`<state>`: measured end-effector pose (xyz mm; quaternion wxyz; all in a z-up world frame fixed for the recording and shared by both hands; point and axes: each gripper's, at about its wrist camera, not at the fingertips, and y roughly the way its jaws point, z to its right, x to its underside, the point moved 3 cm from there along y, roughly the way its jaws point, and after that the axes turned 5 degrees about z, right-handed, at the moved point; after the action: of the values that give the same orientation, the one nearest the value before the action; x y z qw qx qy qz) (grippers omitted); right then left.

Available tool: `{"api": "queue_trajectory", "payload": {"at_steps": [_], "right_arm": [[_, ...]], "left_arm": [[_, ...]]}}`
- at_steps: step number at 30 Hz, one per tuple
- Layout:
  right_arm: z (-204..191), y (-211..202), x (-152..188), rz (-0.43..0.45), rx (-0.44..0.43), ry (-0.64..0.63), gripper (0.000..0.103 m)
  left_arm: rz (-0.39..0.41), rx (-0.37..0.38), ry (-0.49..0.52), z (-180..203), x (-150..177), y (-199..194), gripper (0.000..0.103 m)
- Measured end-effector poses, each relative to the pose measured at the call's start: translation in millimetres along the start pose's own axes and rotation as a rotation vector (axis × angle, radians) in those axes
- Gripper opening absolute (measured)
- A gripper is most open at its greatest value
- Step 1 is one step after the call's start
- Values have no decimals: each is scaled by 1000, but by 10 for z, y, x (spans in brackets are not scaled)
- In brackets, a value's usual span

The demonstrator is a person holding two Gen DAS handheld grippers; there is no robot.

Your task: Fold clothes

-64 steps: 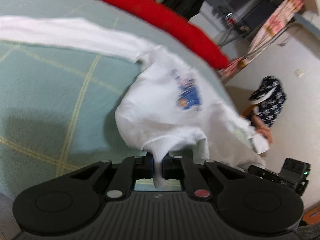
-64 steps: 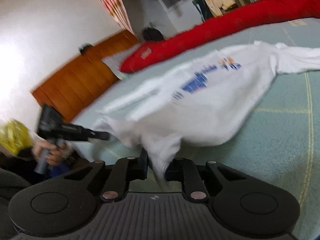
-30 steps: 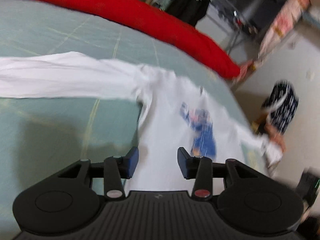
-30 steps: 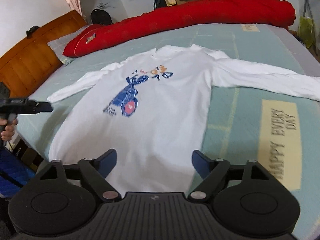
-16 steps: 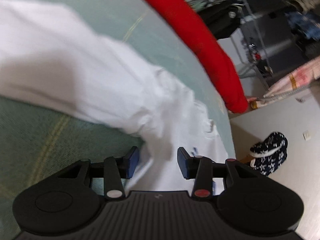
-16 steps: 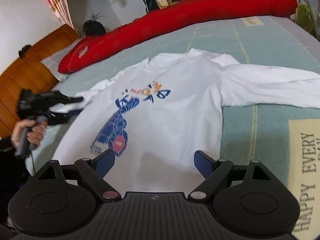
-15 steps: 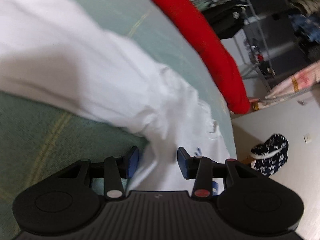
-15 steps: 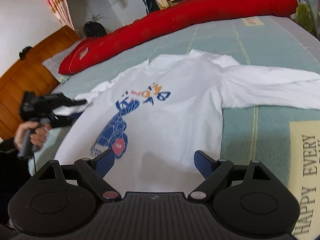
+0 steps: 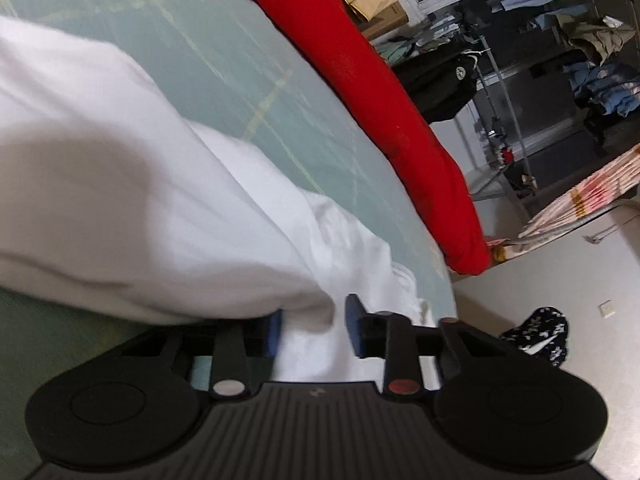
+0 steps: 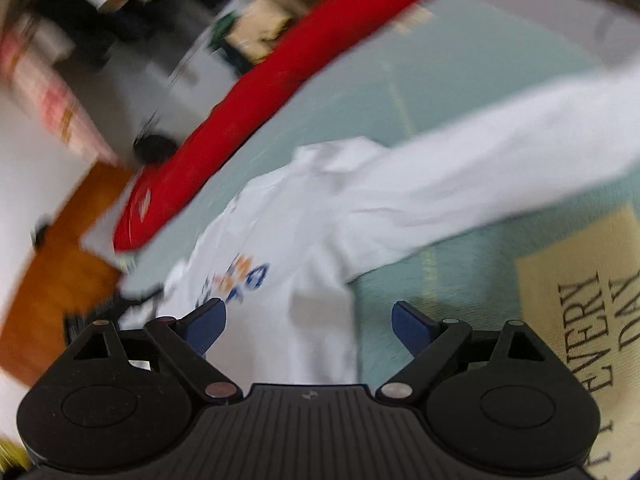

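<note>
A soft, matt white cloth shirt (image 10: 304, 216) lies on a smooth pale green woven bedcover (image 9: 224, 60). Behind it sits a plush red fabric bolster (image 9: 360, 64) and a glossy brown wooden headboard (image 10: 56, 280).

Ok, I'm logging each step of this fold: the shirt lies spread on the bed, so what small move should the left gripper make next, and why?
Probably close the left gripper on the white shirt. Its jaws stand open with a fold of the fabric, near where the sleeve joins the body, bulging between them, so a pinch there looks ready for lifting the sleeve inward. The right gripper is open above the shirt, holding nothing.
</note>
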<state>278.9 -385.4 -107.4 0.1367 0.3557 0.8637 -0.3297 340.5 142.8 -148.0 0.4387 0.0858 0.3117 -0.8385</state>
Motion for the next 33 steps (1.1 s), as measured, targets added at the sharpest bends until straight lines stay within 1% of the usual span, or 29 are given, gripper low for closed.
{"api": "queue_trajectory", "payload": {"at_steps": [1,3,4,5,6,8,9,10,11,12,13,14,15,17,18,19,20,21,22,23,25,28,29,30,31,32,33], "right_arm": [[60,44,-41,12,-4,34,93],[115,127,-123,49,-11,64,93],[143,168,-163,68,-15,80,93],[147,211,-200,82,-9,77,93],[130,252,-226,97,11,48,92],[88,330,-266,132,59,-32,79],[77,361,-290,143,97,-74,60],[74,386,-318,151,147,-118,35],[87,388,-365,165,191,-150,28],[112,374,-426,185,233,-174,24],[140,346,-482,210,269,-190,23],[175,316,-525,220,283,-180,23],[214,293,-561,219,285,-157,25],[217,235,-542,200,264,-113,28],[194,195,-493,181,242,-104,37],[172,141,-428,165,215,-96,51],[159,83,-365,153,190,-82,57],[153,33,-282,138,156,-58,66],[168,-3,-201,120,124,-25,68],[190,-22,-139,105,100,5,68],[212,1,-68,101,68,42,72],[194,117,-92,112,61,50,72],[178,164,-110,115,60,45,72],[162,211,-127,118,59,40,72],[147,259,-145,121,58,35,67],[129,295,-163,123,67,14,60],[120,310,-177,127,88,-16,40]], "left_arm": [[0,-6,4,-10,-10,2,21],[0,-22,18,-30,-26,-16,20],[10,-32,32,-15,-40,-26,17],[19,-42,47,0,-54,-35,15],[29,-53,63,15,-69,-45,13],[34,-87,100,51,-113,-83,10],[40,-104,119,82,-155,-96,9],[53,-121,137,98,-196,-126,9],[65,-137,156,114,-236,-156,9],[76,-153,174,127,-276,-187,8],[70,-159,168,95,-303,-219,8],[64,-165,162,63,-329,-251,8],[58,-170,156,33,-353,-284,8],[45,-149,146,33,-303,-385,8],[39,-133,142,41,-261,-431,8],[32,-109,128,35,-210,-500,10],[20,-81,109,19,-156,-557,16],[4,-71,91,-13,-101,-582,20],[-12,-61,72,-44,-47,-606,26],[-28,-52,54,-75,6,-628,27],[-59,-63,44,-129,78,-566,27],[-64,-51,1,-177,126,-427,27],[-62,-57,17,-155,121,-400,26],[-59,-62,33,-133,115,-372,23],[-56,-68,49,-111,110,-345,20],[-53,-73,65,-89,105,-317,6],[-50,-79,81,-67,100,-289,2]]}}
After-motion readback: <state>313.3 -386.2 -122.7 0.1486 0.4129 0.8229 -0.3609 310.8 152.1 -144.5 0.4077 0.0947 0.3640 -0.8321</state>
